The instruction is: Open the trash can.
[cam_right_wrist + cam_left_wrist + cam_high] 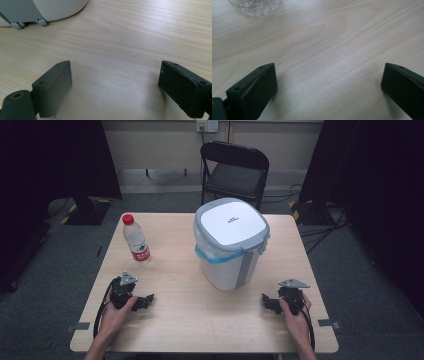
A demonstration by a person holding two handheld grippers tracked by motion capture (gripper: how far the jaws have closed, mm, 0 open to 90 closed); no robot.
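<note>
On the wooden table a clear water bottle with a red cap and red label stands upright at the back left. A white bin with a grey-rimmed shut lid and a blue bag edge stands in the middle. My left gripper rests on the table near the front left, held by a hand, open and empty. In the left gripper view its jaws stand wide apart, with the bottle's base ahead. My right gripper rests at the front right, open and empty, with the bin's base ahead to the left.
A black folding chair stands behind the table's far edge. Dark curtains hang at both sides, and cables lie on the grey floor at the right. Bare tabletop stretches between the two grippers in front of the bin.
</note>
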